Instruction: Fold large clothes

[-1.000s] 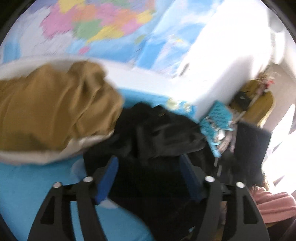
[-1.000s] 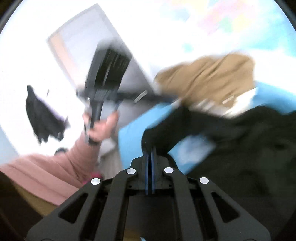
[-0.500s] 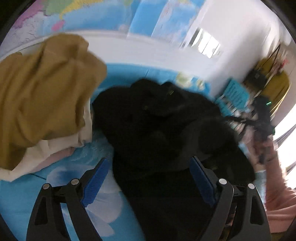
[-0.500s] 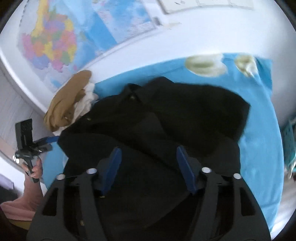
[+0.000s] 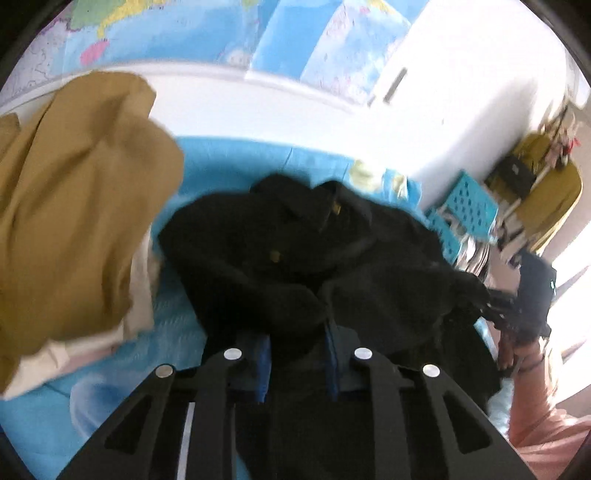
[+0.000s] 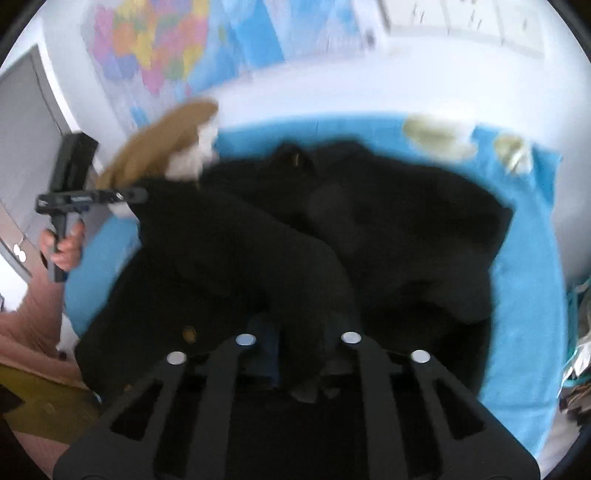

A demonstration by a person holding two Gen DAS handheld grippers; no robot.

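A black garment (image 5: 295,258) lies crumpled across the middle of a bright blue sheet (image 5: 229,162), its collar toward the far wall and a small gold button showing near the chest. The left gripper (image 5: 297,354) sits low at the near edge of the cloth, its blue-padded fingers (image 5: 263,365) drawn partway in with a fold of black fabric bunched between them — pinching the garment. From the right wrist view the right gripper (image 6: 308,350) is in the same pose: a thick roll of the black garment (image 6: 314,240) runs down between its fingers, which close on it. The frames are blurred, so the exact contact on the pads is hard to make out.

To the left of the garment lies a mustard-brown garment (image 5: 74,206) heaped over cream cloth (image 5: 140,295) — touching the black one's left edge. Maps (image 5: 207,33) hang on the far wall. At far right stands a turquoise basket (image 5: 465,206).
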